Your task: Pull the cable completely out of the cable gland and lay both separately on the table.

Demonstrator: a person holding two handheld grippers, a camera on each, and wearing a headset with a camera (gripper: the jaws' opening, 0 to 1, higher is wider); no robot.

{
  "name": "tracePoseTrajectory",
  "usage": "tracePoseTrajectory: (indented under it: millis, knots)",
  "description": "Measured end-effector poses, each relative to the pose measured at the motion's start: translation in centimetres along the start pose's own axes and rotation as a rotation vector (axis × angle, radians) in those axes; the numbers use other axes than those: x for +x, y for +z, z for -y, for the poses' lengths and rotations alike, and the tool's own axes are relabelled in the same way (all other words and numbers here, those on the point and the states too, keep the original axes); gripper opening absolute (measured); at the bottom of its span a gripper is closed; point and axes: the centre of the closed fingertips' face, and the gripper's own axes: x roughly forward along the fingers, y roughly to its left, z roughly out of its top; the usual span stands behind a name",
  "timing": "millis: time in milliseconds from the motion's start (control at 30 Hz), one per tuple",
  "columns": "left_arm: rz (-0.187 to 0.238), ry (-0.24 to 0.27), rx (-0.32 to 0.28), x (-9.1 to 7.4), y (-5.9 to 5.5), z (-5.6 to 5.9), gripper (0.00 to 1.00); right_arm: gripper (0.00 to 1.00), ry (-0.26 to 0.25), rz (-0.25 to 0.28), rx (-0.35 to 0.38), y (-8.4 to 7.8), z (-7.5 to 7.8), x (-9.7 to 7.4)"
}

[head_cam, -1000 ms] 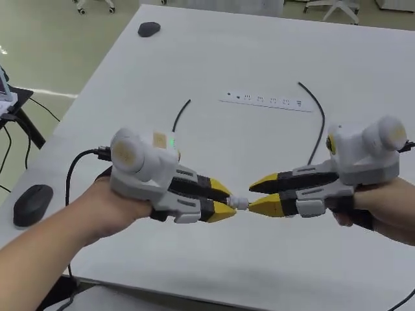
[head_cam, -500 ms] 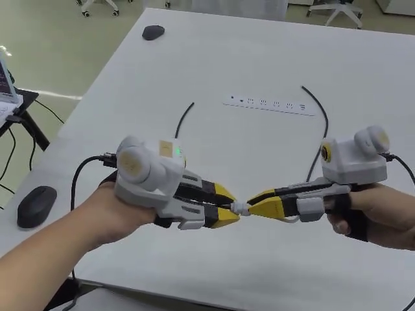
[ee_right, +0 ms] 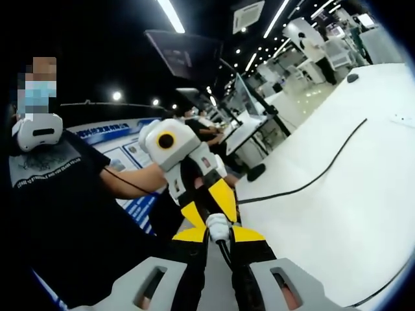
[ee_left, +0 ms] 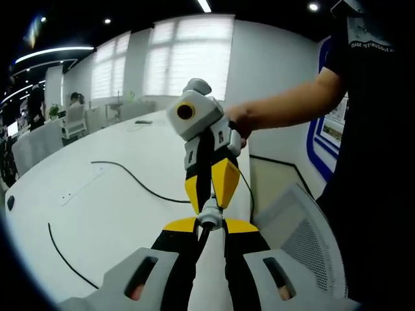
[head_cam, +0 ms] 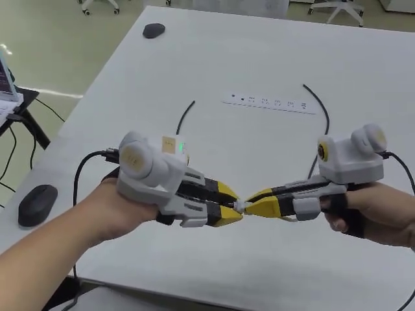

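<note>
- The right tool (head_cam: pixel 254 202), gaping a second ago, is now clenched on the thin black cable (ee_right: pixel 224 249).
- The left tool (head_cam: pixel 232 208) grips the small white plastic cable gland (head_cam: pixel 240 206) above the white surface (head_cam: pixel 259 58); its long axis is level, running tool to tool.

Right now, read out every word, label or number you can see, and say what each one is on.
"EASE TO STRUGGLE": white print on the person's black shirt, cut off at the edges.
Wall posters: print too small to read.
Sticker on the left gripper: blurred, unreadable.
Power strip: markings too small to read.
</note>
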Motion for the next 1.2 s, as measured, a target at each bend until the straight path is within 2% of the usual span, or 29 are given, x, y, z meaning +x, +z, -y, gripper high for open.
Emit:
tracePoseTrajectory:
  millis: [100,167,200,300,467,633,700,833,933,1067,1133,1200]
  knots:
    - [-0.007,-0.005,-0.004,0.1,-0.2,0.2,0.14,0.08,-0.037,-0.053,-0.097,-0.4,0.1,0.1]
    - [-0.015,-0.011,-0.009,0.2,-0.4,0.4,0.14,0.08,-0.081,-0.12,-0.185,-0.9,0.0,0.2]
    - [-0.018,-0.011,-0.006,0.2,-0.5,0.4,0.14,0.08,-0.11,-0.157,-0.259,-1.0,0.2,0.3]
    - [-0.028,-0.016,-0.027,0.3,-0.9,0.4,0.14,0.08,-0.168,-0.219,-0.384,-1.3,0.2,0.5]
    - [-0.018,-0.012,-0.063,0.1,-0.9,0.2,0.14,0.08,-0.277,-0.282,-0.628,-1.1,0.4,0.5]
    - [-0.01,-0.024,-0.091,0.1,-0.7,0.5,0.14,0.08,-0.368,-0.357,-0.819,-1.4,0.5,0.3]
    - [-0.014,-0.031,-0.095,0.1,-0.8,0.7,0.14,0.08,-0.385,-0.378,-0.862,-1.7,0.5,0.4]
    - [0.0,-0.025,-0.124,0.1,-0.8,0.6,0.14,0.08,-0.403,-0.375,-0.882,-1.5,0.6,0.3]
    - [0.0,-0.027,-0.123,0.1,-0.6,0.6,0.14,0.08,-0.415,-0.366,-0.851,-1.4,0.6,0.2]
    - [0.011,-0.02,-0.126,0.0,-0.3,0.5,0.14,0.08,-0.425,-0.35,-0.86,-1.0,0.6,0.1]
    - [0.015,-0.018,-0.127,-0.1,-0.1,0.4,0.14,0.08,-0.443,-0.373,-0.902,-0.8,0.5,0.0]
    - [0.014,-0.015,-0.122,-0.1,-0.1,0.3,0.14,0.08,-0.461,-0.385,-0.9,-0.8,0.6,0.0]
